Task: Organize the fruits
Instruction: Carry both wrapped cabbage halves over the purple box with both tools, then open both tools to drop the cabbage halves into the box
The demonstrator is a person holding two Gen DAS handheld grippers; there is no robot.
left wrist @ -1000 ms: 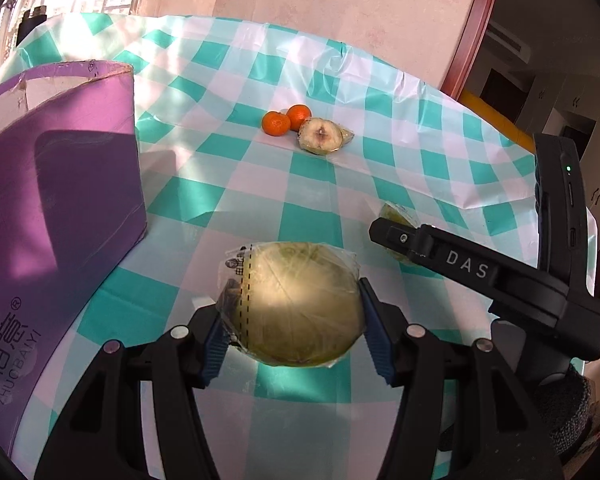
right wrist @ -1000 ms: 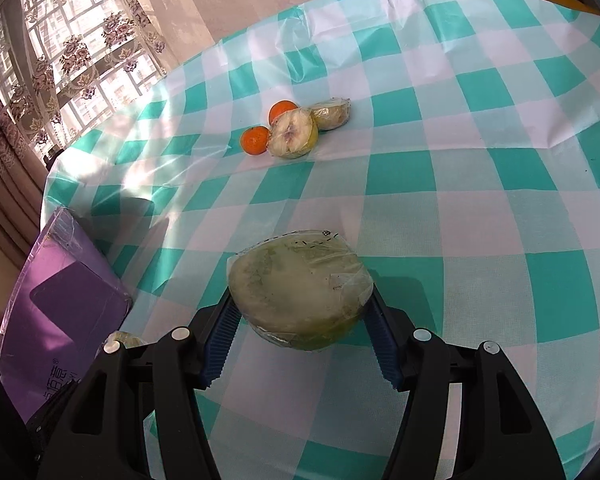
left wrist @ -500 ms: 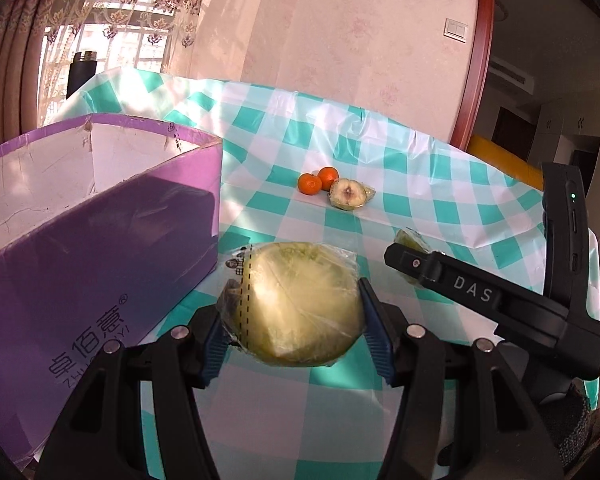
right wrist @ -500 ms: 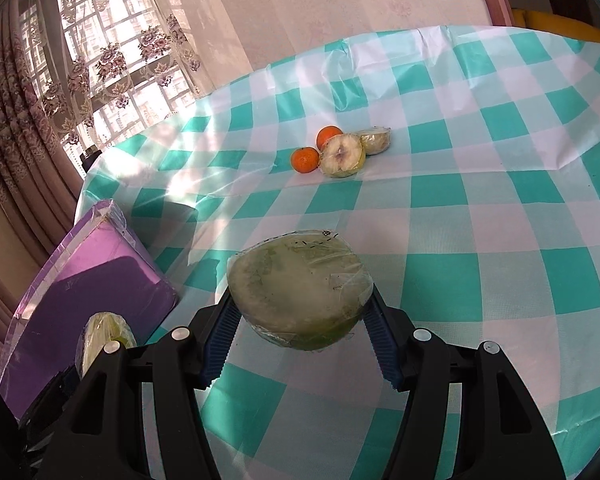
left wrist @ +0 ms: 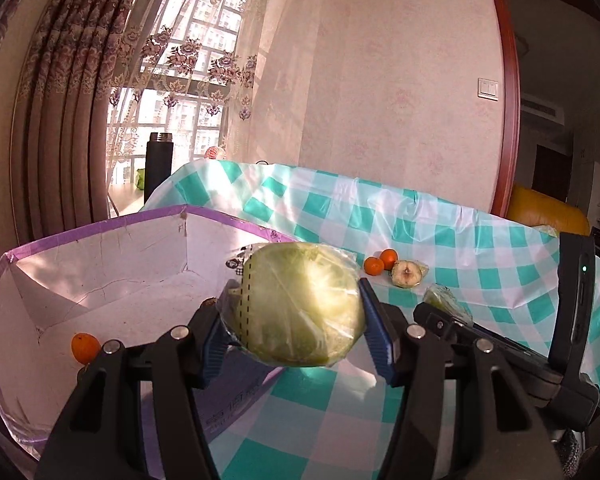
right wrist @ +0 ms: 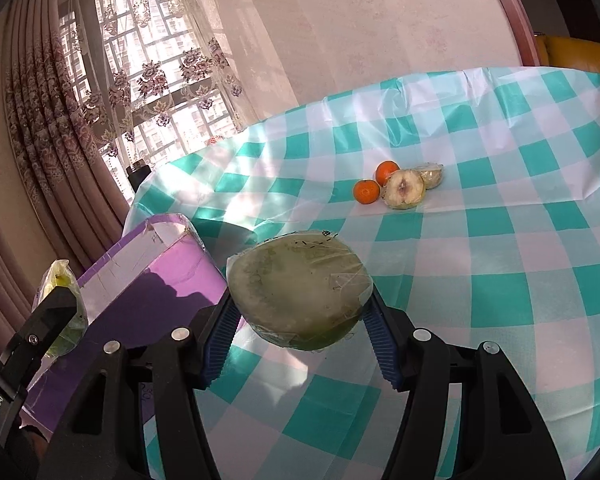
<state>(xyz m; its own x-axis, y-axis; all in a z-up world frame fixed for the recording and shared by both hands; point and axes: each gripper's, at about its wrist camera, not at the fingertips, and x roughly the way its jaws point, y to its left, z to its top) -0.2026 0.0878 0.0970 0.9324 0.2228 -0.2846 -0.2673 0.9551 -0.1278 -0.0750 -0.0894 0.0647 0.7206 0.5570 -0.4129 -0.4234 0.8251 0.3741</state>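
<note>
1. Left gripper (left wrist: 298, 332) is clamped on a plastic-wrapped green fruit half (left wrist: 300, 304), both blue pads pressing its sides, rounded skin side facing the camera.
2. This wrapped half hangs in the air at the near rim of the purple box (left wrist: 100, 280), above the box edge and the tablecloth; not resting on anything.
3. Box is open on top with a white inside; 1 small orange (left wrist: 85, 347) lies on its floor near the left wall.
4. Right gripper (right wrist: 300, 344) grasps a second wrapped fruit half (right wrist: 298, 292), pads tight on both sides, pale cut face tilted up toward the camera.
5. That second half is held off the table, just right of the purple box (right wrist: 160, 292), above the teal-and-white checked tablecloth (right wrist: 500, 280).
6. Left gripper with its load shows at the left edge of the right wrist view, beside the box.
7. Farther back on the table: 2 mandarins (right wrist: 367, 191) touching each other, next to a wrapped cut fruit with a pinkish core (right wrist: 403, 190) and another small wrapped piece (right wrist: 431, 175) behind it.
8. Dark bottle (left wrist: 159, 168) stands by the window behind the table.
</note>
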